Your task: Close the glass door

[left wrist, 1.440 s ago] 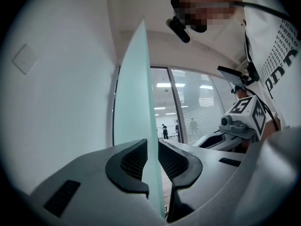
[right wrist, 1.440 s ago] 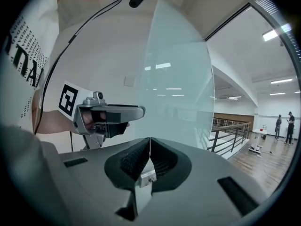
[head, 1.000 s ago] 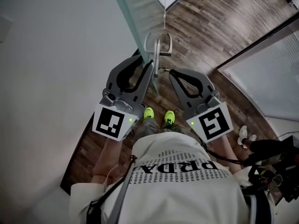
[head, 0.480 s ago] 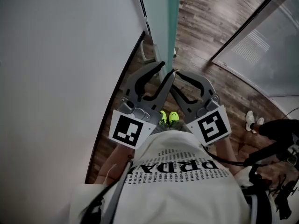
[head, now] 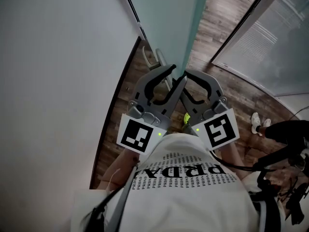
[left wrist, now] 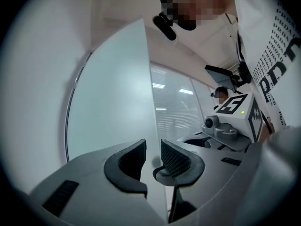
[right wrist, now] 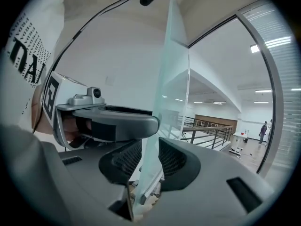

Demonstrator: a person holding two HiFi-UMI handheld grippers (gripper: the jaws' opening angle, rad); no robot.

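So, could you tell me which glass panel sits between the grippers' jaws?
The pale green glass door; its edge sits in the jaws of the left gripper and right gripper. The dark-framed panel with blinds stands apart.

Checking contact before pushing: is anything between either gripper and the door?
Nothing visible. The door has its edge between the jaws of the left gripper and of the right gripper.

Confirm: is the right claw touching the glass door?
Touching. In the right gripper view the glass door has its edge filling the space between the pads of the right claw, with no gap showing on either side.
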